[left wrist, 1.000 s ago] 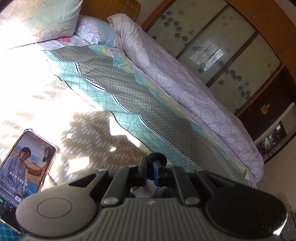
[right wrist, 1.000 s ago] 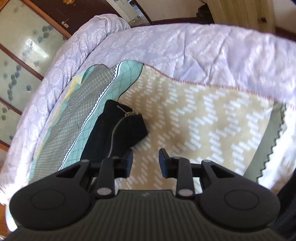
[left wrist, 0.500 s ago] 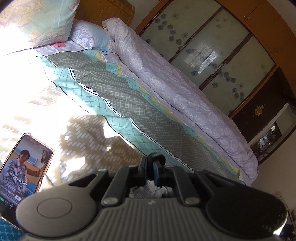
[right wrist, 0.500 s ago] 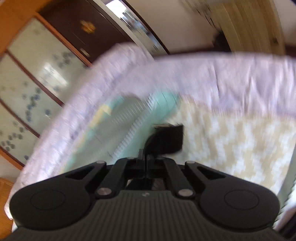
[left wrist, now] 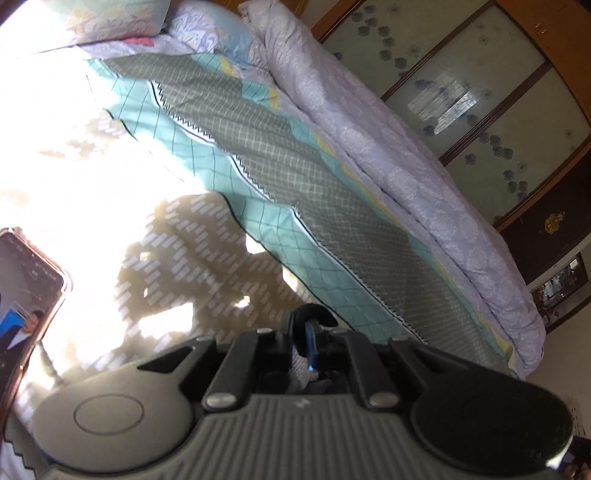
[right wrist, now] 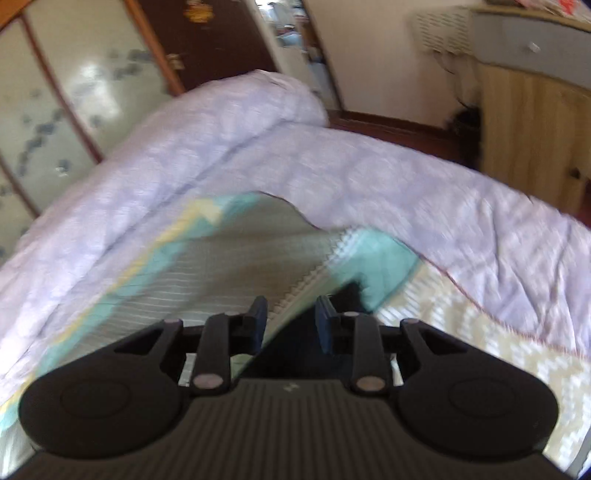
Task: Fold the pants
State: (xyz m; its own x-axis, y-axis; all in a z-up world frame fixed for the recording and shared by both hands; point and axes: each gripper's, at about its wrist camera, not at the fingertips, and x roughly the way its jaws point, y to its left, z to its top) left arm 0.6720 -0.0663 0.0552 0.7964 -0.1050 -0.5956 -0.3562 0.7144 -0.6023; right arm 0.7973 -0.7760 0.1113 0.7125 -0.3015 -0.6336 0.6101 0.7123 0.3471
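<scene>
In the left wrist view, a phone (left wrist: 27,295) with a lit screen lies at the far left edge on the bed sheet (left wrist: 85,155), which is washed out by bright sunlight. Right of it, shadows fall across the beige patterned part of the sheet. The left gripper (left wrist: 309,328) sits low in the middle, its fingers (left wrist: 291,332) clenched tight on a fold of black fabric that curls up over their tips; this looks like part of the pants (left wrist: 314,312), though little of it shows. Behind the gripper, teal and grey checked bands of the sheet run diagonally, and further right a rolled lilac quilt (left wrist: 388,158) lies along the bed's edge. Pillows (left wrist: 110,18) sit at the top left. A wooden wardrobe (left wrist: 498,110) with frosted floral panels fills the right side.

In the right wrist view, which is blurred, the same wardrobe stands at the left, and the lilac quilt curves across the middle of the frame and down the right. The right gripper (right wrist: 290,323) has its fingers (right wrist: 257,317) parted, having just been opening, and they press on nothing. The dark mass of the pants lies on the sheet directly below and between them, reaching past the right finger. A wooden cabinet (right wrist: 532,136) stands at the far right.
</scene>
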